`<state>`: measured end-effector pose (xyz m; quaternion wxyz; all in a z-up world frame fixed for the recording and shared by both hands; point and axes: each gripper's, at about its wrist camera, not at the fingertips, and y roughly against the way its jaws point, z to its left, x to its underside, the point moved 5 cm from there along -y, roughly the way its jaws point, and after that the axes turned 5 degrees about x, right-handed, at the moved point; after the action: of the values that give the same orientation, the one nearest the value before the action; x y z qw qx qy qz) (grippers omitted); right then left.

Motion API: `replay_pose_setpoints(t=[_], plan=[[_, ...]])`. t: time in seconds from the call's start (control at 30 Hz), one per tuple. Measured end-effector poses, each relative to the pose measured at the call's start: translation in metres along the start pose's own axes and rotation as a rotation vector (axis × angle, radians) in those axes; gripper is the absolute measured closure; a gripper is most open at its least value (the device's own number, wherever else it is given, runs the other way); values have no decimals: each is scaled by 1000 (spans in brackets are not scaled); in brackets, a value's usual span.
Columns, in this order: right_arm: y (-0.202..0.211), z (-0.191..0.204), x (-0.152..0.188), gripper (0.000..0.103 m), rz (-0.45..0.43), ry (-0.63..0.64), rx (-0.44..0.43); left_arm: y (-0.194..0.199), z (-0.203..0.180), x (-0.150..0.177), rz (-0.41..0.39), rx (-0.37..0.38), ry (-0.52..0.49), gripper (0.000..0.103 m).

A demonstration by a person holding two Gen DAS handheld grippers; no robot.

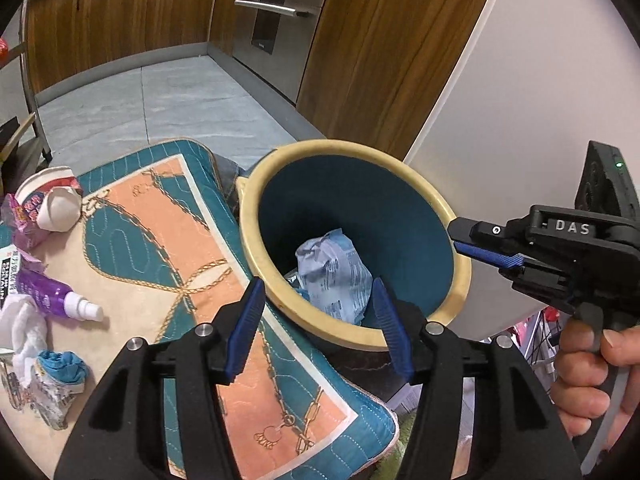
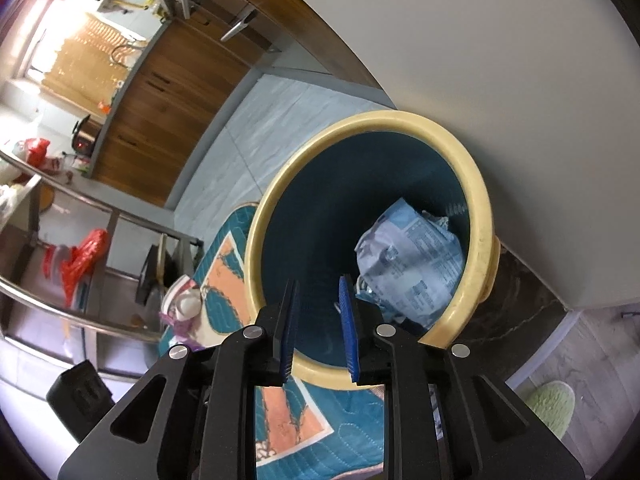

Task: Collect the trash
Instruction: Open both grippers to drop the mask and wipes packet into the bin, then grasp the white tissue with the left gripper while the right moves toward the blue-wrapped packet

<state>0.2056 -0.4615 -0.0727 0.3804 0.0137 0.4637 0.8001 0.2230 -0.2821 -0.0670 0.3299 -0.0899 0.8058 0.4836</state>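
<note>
A teal bin with a cream rim [image 1: 464,268] stands beside a patterned mat [image 1: 160,216]; it also shows in the right wrist view [image 2: 482,216]. A crumpled pale blue wrapper [image 1: 336,276] lies inside it, and it is also seen in the right wrist view [image 2: 412,264]. My left gripper [image 1: 320,320] is open and empty above the bin's near rim. My right gripper [image 2: 318,320] is open and empty over the bin mouth; it also shows in the left wrist view [image 1: 472,240]. Loose trash lies at the mat's left: a purple spray bottle [image 1: 52,296], a white tissue [image 1: 24,332], a crushed paper cup [image 1: 56,204].
A white panel [image 1: 520,120] rises behind the bin. Wooden cabinets [image 1: 120,12] and an oven [image 1: 280,12] line the far side of a grey tiled floor [image 1: 160,104]. A metal rack [image 2: 80,280] with red bags stands left in the right wrist view.
</note>
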Motion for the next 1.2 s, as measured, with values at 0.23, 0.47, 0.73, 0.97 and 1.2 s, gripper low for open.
replay_pose_setpoints(t=[0.23,0.47,0.73,0.97,1.2], plan=[[0,2,1,70,-4,7,1,22,3,2,-40,2,6,35],[-1,12,4,42,-7,42,8,49,16,7,-98,-17,24,22],[-4,36,12,30,-23,150,30,81,53,28,-136,-79,62,16],[-10,56,22,29,-24,256,53,110,102,54,-160,-149,138,16],[-16,69,32,25,-8,305,57,130,150,80,-167,-216,223,16]])
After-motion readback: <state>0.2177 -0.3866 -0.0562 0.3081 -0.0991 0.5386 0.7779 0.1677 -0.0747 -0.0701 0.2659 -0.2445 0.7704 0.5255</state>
